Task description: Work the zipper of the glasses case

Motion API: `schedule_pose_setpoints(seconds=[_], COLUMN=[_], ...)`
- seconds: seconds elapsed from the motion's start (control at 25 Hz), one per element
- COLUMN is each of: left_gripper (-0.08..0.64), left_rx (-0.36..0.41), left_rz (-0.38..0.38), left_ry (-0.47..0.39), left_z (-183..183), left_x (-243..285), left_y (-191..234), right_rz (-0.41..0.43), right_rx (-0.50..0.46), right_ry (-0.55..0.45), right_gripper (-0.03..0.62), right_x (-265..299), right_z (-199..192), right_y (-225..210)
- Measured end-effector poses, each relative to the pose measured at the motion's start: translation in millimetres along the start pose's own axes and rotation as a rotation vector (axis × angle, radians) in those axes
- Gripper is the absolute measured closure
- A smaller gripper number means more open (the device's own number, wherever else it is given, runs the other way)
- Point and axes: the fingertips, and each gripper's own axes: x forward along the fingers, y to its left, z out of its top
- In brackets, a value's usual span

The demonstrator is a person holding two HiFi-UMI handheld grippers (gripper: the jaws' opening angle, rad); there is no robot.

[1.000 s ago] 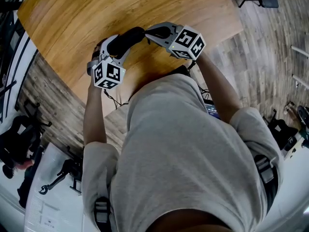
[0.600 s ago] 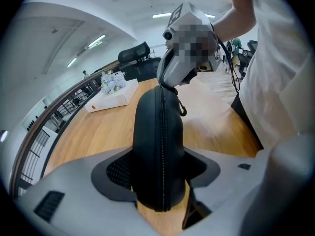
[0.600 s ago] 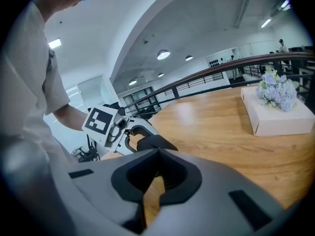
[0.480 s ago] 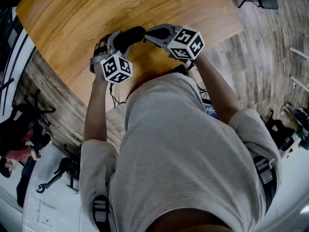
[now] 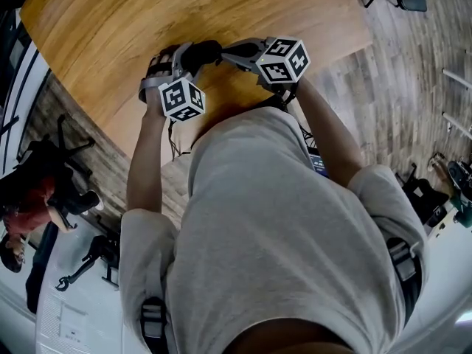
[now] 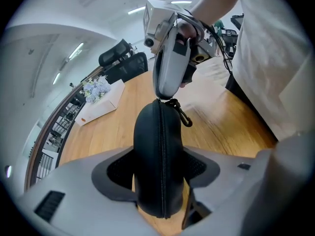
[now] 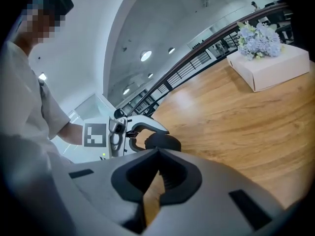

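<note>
The black glasses case (image 6: 160,156) stands on end between the pads of my left gripper (image 6: 160,168), which is shut on its sides; its zipper (image 6: 162,151) runs down the middle and looks closed. At the case's far tip my right gripper (image 6: 161,95) is shut where the zipper pull sits, with a small black clip (image 6: 183,117) hanging beside it. The pull itself is hidden between the tips. In the head view, the left gripper (image 5: 171,61) and right gripper (image 5: 223,52) meet at the case (image 5: 200,52) over the wooden table (image 5: 110,21). The right gripper view shows shut jaws (image 7: 156,154) against the case (image 7: 165,141).
A white box with flowers (image 7: 268,68) stands far off on the table, also seen in the left gripper view (image 6: 101,104). Office chairs (image 6: 123,63) stand beyond the table. The table's near edge (image 5: 147,146) runs just in front of the person's body.
The left gripper has rolled and shifted right and up in the picture, still holding the case. The right gripper has rolled a little and stays at the case's end.
</note>
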Motion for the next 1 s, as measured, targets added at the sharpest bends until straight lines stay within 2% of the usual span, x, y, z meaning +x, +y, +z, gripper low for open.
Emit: schedule_pose_setpoints(seconds=[0.36,0.68,0.8,1.0], left_gripper=[0.287,0.288,0.288,0.290], left_rx=[-0.006,-0.002,-0.012,-0.019], left_rz=[-0.055,-0.100,-0.105,-0.101], left_ry=[0.015,0.049,0.070,0.082], left_z=[-4,-12,-13,-11], left_x=[0,7,10,12], left_y=[-9,-16,-16,-15], right_rz=[0.011,-0.041,-0.060,-0.073], right_rx=[-0.007,-0.004,0.027,0.005], right_ry=[0.069,0.109,0.103,0.101], right_gripper=[0.566,0.568,0.568,0.568], right_x=[3,15,18,14], right_z=[-11,-25,-27,-23], right_y=[-8,-25,-28,-22])
